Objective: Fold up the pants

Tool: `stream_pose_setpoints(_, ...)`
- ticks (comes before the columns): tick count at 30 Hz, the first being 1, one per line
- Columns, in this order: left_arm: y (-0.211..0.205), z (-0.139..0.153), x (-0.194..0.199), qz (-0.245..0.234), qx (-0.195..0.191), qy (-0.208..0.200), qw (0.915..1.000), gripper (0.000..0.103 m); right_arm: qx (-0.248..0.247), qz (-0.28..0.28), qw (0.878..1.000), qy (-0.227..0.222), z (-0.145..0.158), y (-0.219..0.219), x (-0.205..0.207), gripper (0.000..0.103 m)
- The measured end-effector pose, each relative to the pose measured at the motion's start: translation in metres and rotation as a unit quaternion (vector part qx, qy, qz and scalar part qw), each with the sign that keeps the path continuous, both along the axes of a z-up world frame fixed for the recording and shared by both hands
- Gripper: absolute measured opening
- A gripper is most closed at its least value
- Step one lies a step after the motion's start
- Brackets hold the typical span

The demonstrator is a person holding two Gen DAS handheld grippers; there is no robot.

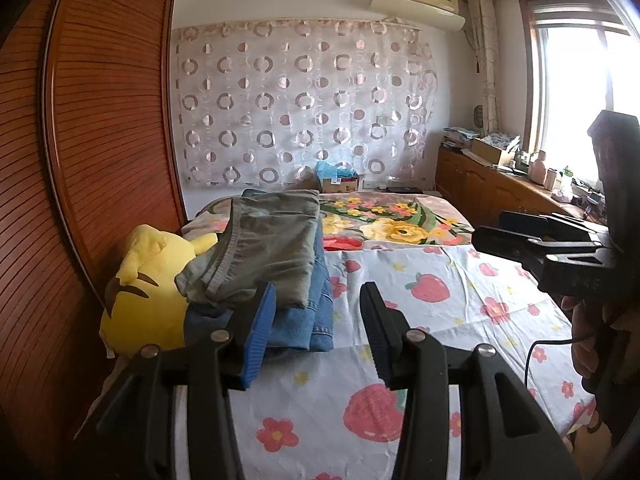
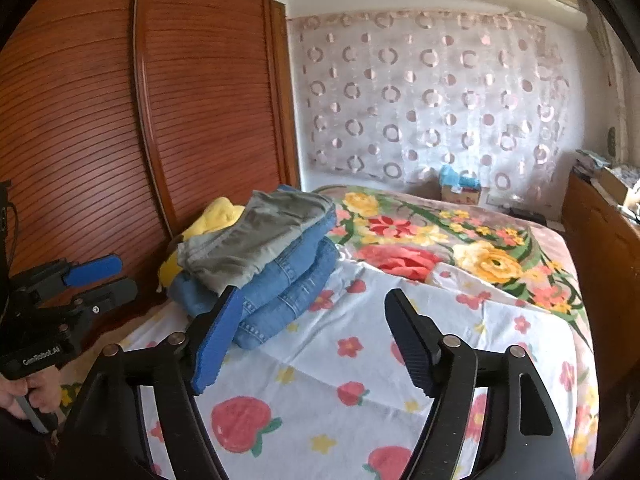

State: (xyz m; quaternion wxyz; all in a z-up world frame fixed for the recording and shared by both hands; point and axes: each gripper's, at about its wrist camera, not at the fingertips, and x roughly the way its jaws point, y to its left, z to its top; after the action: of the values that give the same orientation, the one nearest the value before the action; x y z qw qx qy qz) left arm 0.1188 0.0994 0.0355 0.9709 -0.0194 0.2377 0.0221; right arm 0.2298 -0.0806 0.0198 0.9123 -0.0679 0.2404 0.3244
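Looking through the left wrist camera, the left gripper hangs released above the bed sheet, holding nothing. The pants lie already folded: an olive-grey pair on top of blue jeans, in a stack at the left side of the bed. This stack leans against a yellow plush toy, which is soft and round, so I judge the pile could slide or tip if a gripper pushes it.

From the right wrist camera, the right gripper is also released and empty, near the stack. The jeans look thick and stiff with visible seams; the grey pants are thinner and a little wrinkled. The sheet is smooth cotton with strawberry print. The left gripper shows at the left edge, apart from the stack.
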Motion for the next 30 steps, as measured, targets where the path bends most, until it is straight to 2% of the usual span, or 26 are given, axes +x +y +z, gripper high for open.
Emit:
stream_pose_setpoints(14, -0.046, -0.005, -0.028, -0.039, 0.003, 0.008, 0.9992, 0.044, 0.006, -0.067, 0.998, -0.003, -0.004, -0.058, -0.066, 0.084)
stream_pose_setpoints(30, -0.091, 0.004, -0.04, -0.074, 0.007, 0.004, 0.9973, 0.044, 0.017, -0.156, 0.987, -0.018, 0.003, -0.123, -0.103, 0.088)
